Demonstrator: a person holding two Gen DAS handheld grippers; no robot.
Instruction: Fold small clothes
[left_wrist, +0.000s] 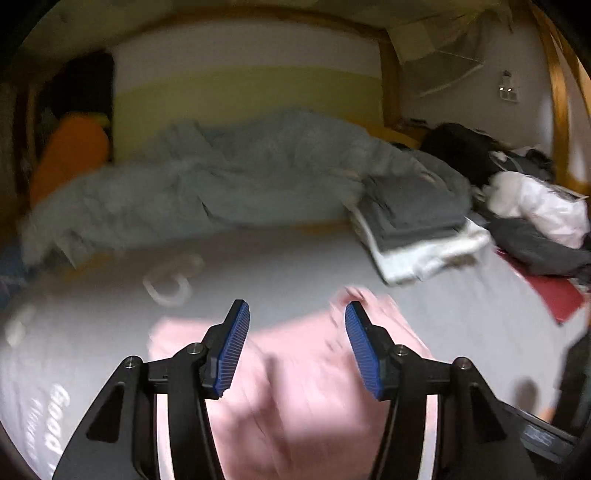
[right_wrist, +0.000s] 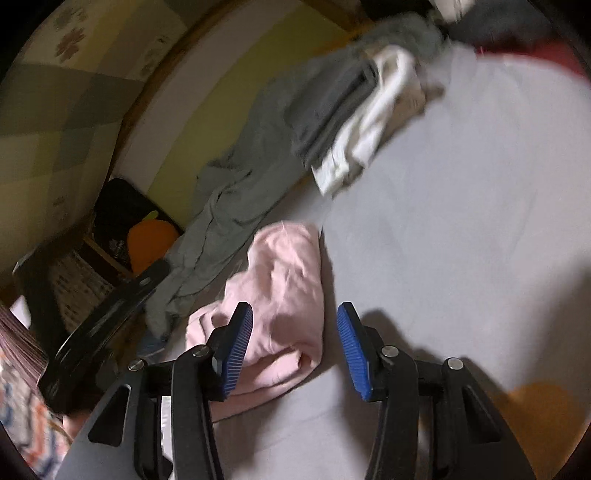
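Note:
A pink garment (left_wrist: 295, 387) lies crumpled and partly folded on the pale grey bed sheet (left_wrist: 295, 266). My left gripper (left_wrist: 296, 308) hovers over it, its blue pads apart with nothing gripped. In the right wrist view the same pink garment (right_wrist: 280, 280) lies just ahead and left of centre. My right gripper (right_wrist: 294, 306) is open above its near edge. The cloth shows between the fingers but the pads do not press on it. The left wrist picture is blurred.
A stack of folded grey and white clothes (left_wrist: 417, 218) sits at the back right of the bed. A rumpled grey blanket (left_wrist: 221, 177) runs along the wall, with an orange cushion (left_wrist: 70, 155) at its left. Dark and white clothes (left_wrist: 535, 206) and a red item (left_wrist: 554, 295) lie far right.

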